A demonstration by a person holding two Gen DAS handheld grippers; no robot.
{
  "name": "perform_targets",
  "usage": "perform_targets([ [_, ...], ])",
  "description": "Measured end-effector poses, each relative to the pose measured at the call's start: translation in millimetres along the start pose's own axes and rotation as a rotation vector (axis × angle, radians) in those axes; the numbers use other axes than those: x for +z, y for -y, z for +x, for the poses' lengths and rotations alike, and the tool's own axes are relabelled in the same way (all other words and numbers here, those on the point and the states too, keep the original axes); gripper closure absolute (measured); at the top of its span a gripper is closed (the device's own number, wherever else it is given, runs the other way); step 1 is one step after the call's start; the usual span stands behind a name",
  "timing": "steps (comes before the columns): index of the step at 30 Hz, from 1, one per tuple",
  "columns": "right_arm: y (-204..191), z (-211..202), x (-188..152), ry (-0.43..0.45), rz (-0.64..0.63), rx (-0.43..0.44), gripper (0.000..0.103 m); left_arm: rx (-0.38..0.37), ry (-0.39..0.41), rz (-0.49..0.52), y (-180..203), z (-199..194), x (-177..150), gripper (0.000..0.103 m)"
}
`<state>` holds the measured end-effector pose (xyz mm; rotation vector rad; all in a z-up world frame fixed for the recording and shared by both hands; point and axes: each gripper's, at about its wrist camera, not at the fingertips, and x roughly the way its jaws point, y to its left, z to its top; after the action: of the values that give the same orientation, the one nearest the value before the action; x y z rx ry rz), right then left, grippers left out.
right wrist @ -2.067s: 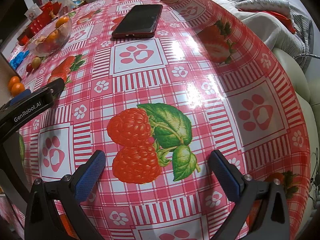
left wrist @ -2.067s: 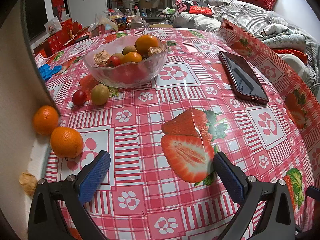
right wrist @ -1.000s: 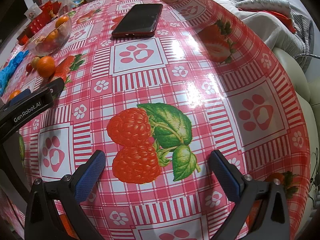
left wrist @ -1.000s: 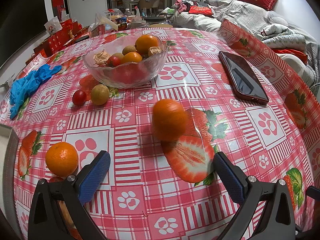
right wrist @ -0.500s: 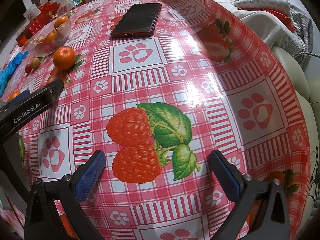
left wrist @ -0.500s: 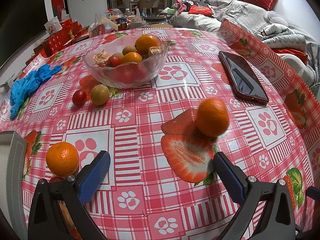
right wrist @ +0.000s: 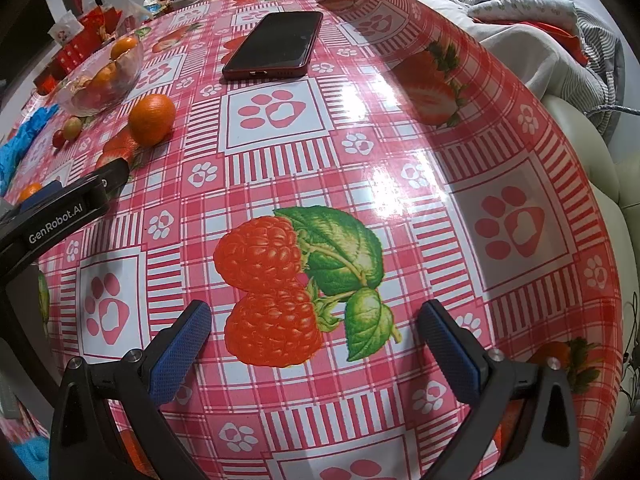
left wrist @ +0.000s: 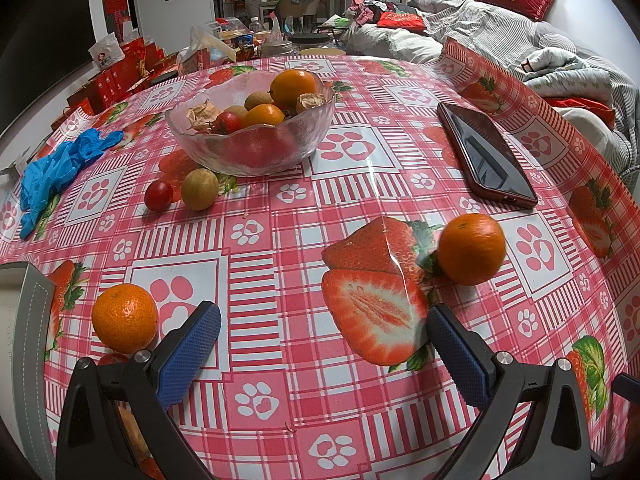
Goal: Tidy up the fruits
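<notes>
Fruit first: we count two loose oranges on the glossy red-check oilcloth [left wrist: 280, 272], both round with dimpled peel. One orange [left wrist: 471, 249] sits by the printed strawberry, near the phone's near end; second orange [left wrist: 125, 318] sits just beside our left gripper's left blue pad. One smooth red cherry tomato [left wrist: 159, 195] and one dull tan round fruit [left wrist: 199, 189] lie side by side, close to touching, in front of the bowl.

Scalloped clear glass bowl [left wrist: 256, 148] holds two oranges, at least two tan fruits, one red tomato and two crinkled brown papery pieces; we can't tell what the papery ones are.

Left gripper [left wrist: 320, 340]: fingers spread wide, nothing between the knurled blue pads, low over the cloth. Right gripper [right wrist: 312, 340]: same, spread and empty, over the printed raspberries.

Other items: one flat black phone [left wrist: 486, 156] in a red case, face up; one crumpled blue glove heap [left wrist: 60, 164] at the left edge. From the right wrist view the first orange lies between bowl and phone, clear of both
</notes>
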<state>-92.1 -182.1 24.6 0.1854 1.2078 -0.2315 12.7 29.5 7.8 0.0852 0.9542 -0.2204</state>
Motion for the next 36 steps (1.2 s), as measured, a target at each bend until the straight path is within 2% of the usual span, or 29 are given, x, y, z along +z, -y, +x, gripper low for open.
perform_targets([
  [23,0,1,3,0.023,0.000,-0.003,0.000,0.000,0.000,0.000,1,0,-1,0.000],
  [34,0,9,22,-0.083,-0.010,0.002,0.000,-0.001,-0.002,0.000,1,0,-1,0.000],
  [36,-1,11,27,-0.103,-0.013,0.003,0.000,-0.004,-0.037,0.002,5,-5,-3,0.000],
])
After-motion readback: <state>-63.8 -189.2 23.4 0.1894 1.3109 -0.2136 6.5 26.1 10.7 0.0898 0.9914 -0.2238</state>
